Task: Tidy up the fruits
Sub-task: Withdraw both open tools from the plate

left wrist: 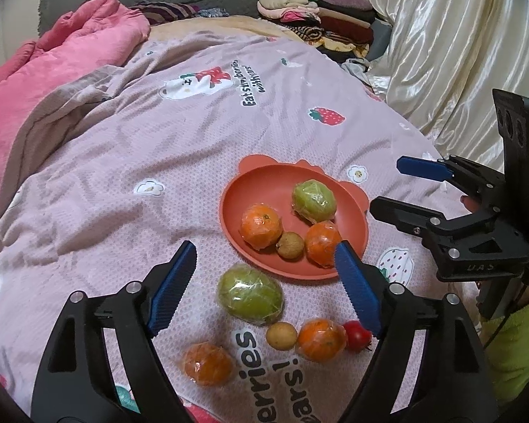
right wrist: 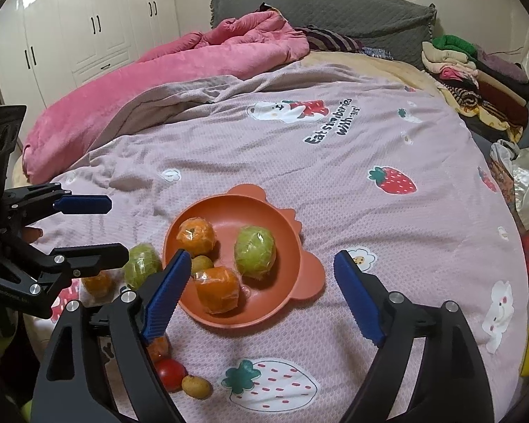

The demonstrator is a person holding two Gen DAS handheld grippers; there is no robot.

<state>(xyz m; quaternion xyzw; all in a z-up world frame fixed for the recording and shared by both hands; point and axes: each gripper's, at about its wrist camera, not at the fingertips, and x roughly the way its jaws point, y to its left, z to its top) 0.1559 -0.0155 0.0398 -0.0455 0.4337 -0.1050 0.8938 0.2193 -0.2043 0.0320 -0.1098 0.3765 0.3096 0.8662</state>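
Left wrist view: your left gripper (left wrist: 266, 287) and right gripper (left wrist: 391, 187) hang wide-jawed, empty; four fruits sit in the orange bowl (left wrist: 264, 183), five wait on the bed (left wrist: 123, 176). Wrapped fruit may, seemingly, slip.

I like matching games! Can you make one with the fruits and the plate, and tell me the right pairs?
Things:
1. green fruit
2. red fruit
3. plate
4. left gripper

Descriptions:
A. orange, with little ears on its rim
B. on the bedspread beside a wrapped orange
C. wrapped in clear film, lying on the plate
D. open, nothing between its fingers

Pairs: 1-C, 2-B, 3-A, 4-D
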